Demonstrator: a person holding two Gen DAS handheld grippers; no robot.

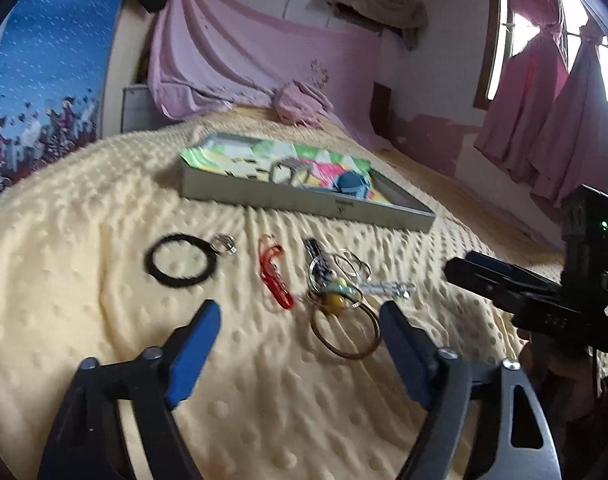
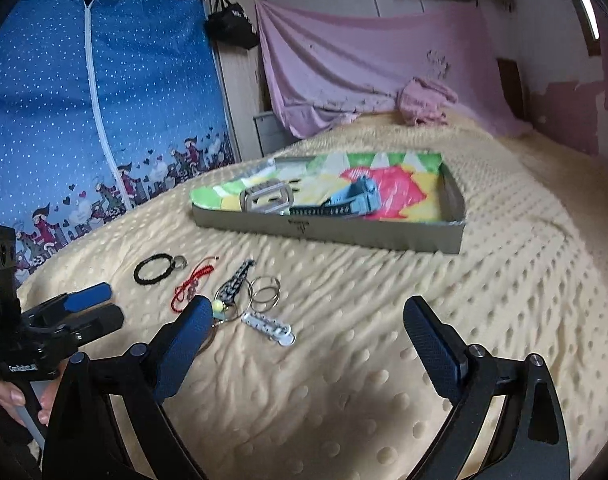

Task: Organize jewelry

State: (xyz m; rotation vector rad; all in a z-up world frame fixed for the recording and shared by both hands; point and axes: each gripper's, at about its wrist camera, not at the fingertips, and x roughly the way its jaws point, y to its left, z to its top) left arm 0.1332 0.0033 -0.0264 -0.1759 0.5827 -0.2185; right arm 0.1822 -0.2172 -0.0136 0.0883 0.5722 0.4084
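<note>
Both grippers hang over the yellow blanket with nothing in them: my left gripper has its fingers spread wide, and my right gripper is spread wide too. The jewelry lies in a loose row on the blanket in front of me: a black band with a small ring touching it, a red cord, then a tangled cluster of hoops, a patterned clip and a bead, with a brown bangle nearest my left fingers and a silver clip just beside the pile. The tray sits farther back and already holds a watch and a buckle-like piece. I judge the next step is to pick one piece and carry it to the tray. I would take a piece that lies apart, such as the silver clip or the red cord, not the tangle, since hoops may drag neighbours along. The blanket is soft and dimpled, so I would come down low, press slightly in, and close slowly across the narrow side.
</note>
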